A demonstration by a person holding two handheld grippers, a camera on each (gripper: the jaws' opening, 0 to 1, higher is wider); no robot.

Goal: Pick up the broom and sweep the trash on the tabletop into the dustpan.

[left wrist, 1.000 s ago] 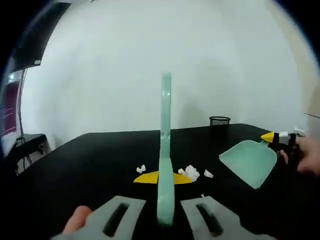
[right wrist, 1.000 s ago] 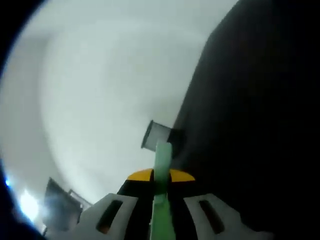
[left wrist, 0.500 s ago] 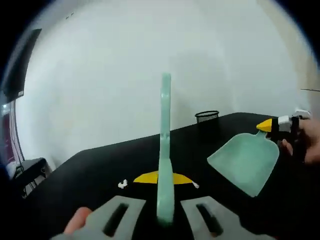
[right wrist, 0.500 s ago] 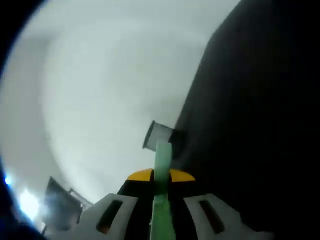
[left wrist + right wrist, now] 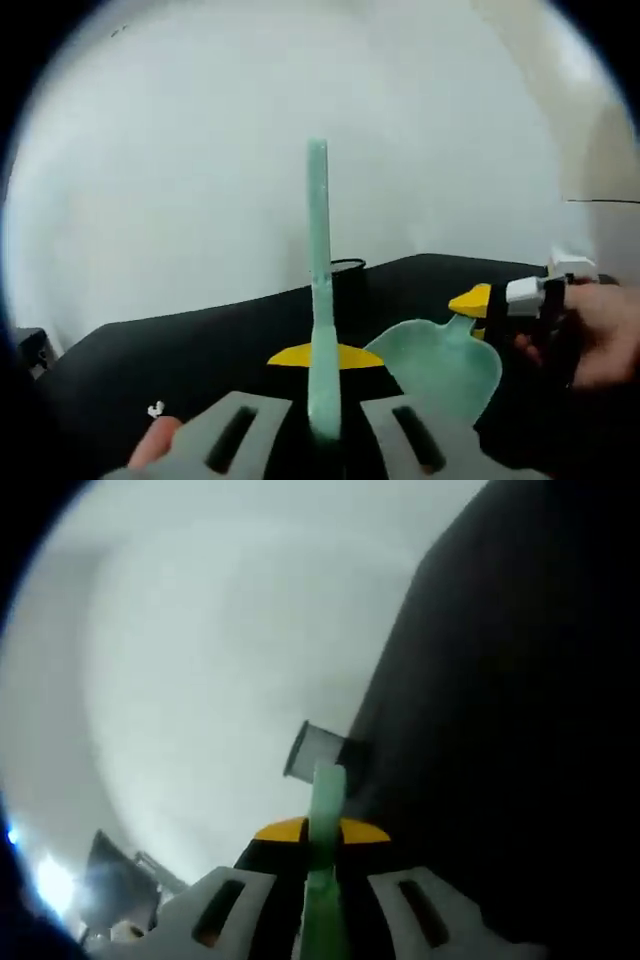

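In the left gripper view, the left gripper (image 5: pixel 322 425) rises from six o'clock with its two grey jaws pressed against the mint-green broom handle (image 5: pixel 319 300), which stands straight up through the centre toward twelve o'clock, its flat end against the white wall (image 5: pixel 200 150). A yellow piece (image 5: pixel 325 355) spreads to either side of the handle just above the jaws. A fingertip (image 5: pixel 152 442) of the person shows at seven o'clock beside the left jaw. The black tabletop (image 5: pixel 180 350) runs across the lower half, and a small scrap of white paper trash (image 5: pixel 156 409) lies on it at about eight o'clock, well apart from the dustpan. The mint-green dustpan (image 5: pixel 440 362) sits at four o'clock, just beside the broom handle, its pan tilted toward the camera; its neck leads to the right gripper (image 5: pixel 497 305), yellow-tipped and black, carried by the person's hand (image 5: pixel 598 335) at three o'clock. A black mesh cup (image 5: pixel 347 267) stands on the far table edge just right of the handle. In the right gripper view, the right gripper (image 5: pixel 322 905) clamps the green dustpan handle (image 5: pixel 323 870), which runs up from six o'clock over a yellow piece (image 5: pixel 320 830); the view is rolled, so the black tabletop (image 5: pixel 520 730) fills the three o'clock side and the mesh cup (image 5: pixel 318 750) lies sideways at the centre against the white wall (image 5: pixel 200 660).
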